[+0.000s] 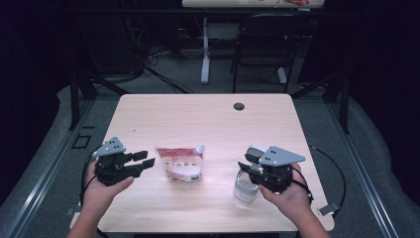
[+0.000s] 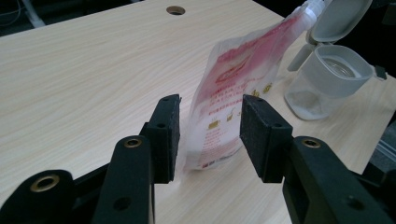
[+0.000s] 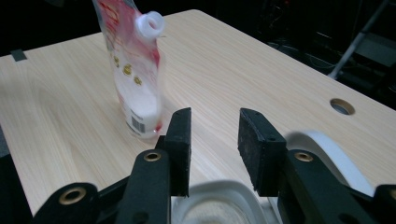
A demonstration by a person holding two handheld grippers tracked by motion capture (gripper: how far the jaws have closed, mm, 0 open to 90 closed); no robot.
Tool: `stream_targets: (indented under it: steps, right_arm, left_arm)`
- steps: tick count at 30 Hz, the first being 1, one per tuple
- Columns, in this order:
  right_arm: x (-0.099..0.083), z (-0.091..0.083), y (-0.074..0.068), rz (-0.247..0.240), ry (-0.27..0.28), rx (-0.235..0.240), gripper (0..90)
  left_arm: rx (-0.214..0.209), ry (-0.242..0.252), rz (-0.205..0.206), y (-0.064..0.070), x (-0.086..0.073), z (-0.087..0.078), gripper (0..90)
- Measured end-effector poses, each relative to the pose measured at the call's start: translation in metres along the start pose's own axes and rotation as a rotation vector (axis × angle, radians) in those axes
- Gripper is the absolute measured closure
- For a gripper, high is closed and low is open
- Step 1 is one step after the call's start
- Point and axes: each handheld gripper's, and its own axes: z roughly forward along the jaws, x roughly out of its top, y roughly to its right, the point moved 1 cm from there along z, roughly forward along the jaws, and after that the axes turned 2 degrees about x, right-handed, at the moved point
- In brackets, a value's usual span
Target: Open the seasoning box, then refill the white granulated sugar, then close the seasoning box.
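My left gripper (image 1: 143, 161) sits with its jaws spread wide and nothing between them; in the left gripper view (image 2: 209, 135) the two black pads frame the lower edge of a red-and-white spouted pouch (image 2: 238, 93), which stands just ahead of the fingertips and is not touched by either pad. From above, that pouch (image 1: 181, 163) is just to the right of the left jaw tips, upright on the wooden table (image 1: 198, 119), its white spout (image 1: 200, 148) open at the top corner on the side facing my right gripper. My right gripper (image 1: 246, 168) is also held apart and empty, hovering right over the mouth of a clear plastic container (image 1: 245, 187); in the right gripper view (image 3: 215, 149) the container's white rim (image 3: 219, 191) lies directly under and between the jaws, and its hinged lid (image 3: 327, 149) stands open just behind the right-hand jaw. I cannot tell whether the jaws touch the rim. In the left gripper view the container (image 2: 327, 79) has a low layer of white grains at its bottom and its grey lid (image 2: 338, 18) tipped back. Ahead of the right jaws and off to their left stands the pouch (image 3: 135, 79), spout (image 3: 152, 23) toward me, well apart from the pads. Farther off, a round cable hole (image 1: 239, 106) marks the table's far edge.
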Motion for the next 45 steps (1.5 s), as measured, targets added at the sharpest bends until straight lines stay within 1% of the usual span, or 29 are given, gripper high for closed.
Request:
stream_targets:
  steps: [3, 4, 5, 6, 8, 10, 12, 16, 19, 22, 27, 32, 38, 42, 45]
  right_arm:
    - [0.007, 0.009, -0.004, -0.008, -0.003, 0.017, 64.8]
    - [0.009, 0.012, -0.004, -0.016, -0.01, 0.022, 64.9]
    - [0.011, 0.015, -0.005, -0.022, -0.015, 0.02, 65.1]
    - [0.013, 0.018, -0.006, -0.019, -0.02, 0.027, 65.0]
    - [0.017, 0.024, -0.007, -0.018, -0.025, 0.04, 64.6]
    - [0.021, 0.029, -0.009, -0.03, -0.033, 0.045, 64.3]
    - [0.026, 0.034, -0.01, -0.025, -0.038, 0.065, 64.5]
    - [0.032, 0.047, -0.012, -0.006, -0.04, 0.123, 64.8]
    - [0.036, 0.055, -0.015, -0.014, -0.048, 0.138, 64.2]
    - [0.04, 0.063, -0.018, -0.009, -0.048, 0.154, 63.1]
    - [0.044, 0.076, -0.022, -0.017, -0.065, 0.168, 62.3]
    - [0.045, 0.088, -0.021, -0.003, -0.066, 0.172, 62.0]
    - [0.047, 0.098, -0.02, 0.017, -0.048, 0.188, 63.6]
    - [0.047, 0.1, -0.022, 0.017, -0.041, 0.205, 66.0]
    - [0.048, 0.1, -0.023, 0.008, -0.033, 0.203, 67.5]
  left_arm:
    - [0.009, -0.011, 0.007, 0.0, 0.005, 0.005, 58.1]
    - [0.007, -0.013, 0.002, -0.001, 0.006, 0.006, 58.5]
    - [0.002, -0.014, 0.006, -0.001, 0.007, 0.007, 58.9]
    - [0.001, -0.014, 0.002, -0.002, 0.008, 0.009, 58.9]
    - [0.0, -0.016, 0.011, -0.002, 0.01, 0.011, 59.8]
    - [0.0, -0.014, 0.015, -0.002, 0.011, 0.012, 60.3]
    - [-0.003, -0.022, 0.02, -0.002, 0.013, 0.016, 61.7]
    - [-0.016, -0.025, 0.018, -0.003, 0.014, 0.018, 64.4]
    - [-0.021, -0.024, 0.02, -0.004, 0.014, 0.019, 66.5]
    - [-0.03, -0.026, 0.014, -0.005, 0.015, 0.02, 67.3]
    - [-0.053, -0.037, 0.008, -0.006, 0.015, 0.025, 67.9]
    - [-0.041, -0.045, 0.026, -0.005, 0.016, 0.028, 70.0]
    - [-0.029, -0.048, 0.037, -0.004, 0.016, 0.028, 73.2]
    - [-0.033, -0.05, 0.038, -0.005, 0.016, 0.028, 75.2]
    - [-0.032, -0.05, 0.044, -0.004, 0.016, 0.028, 76.5]
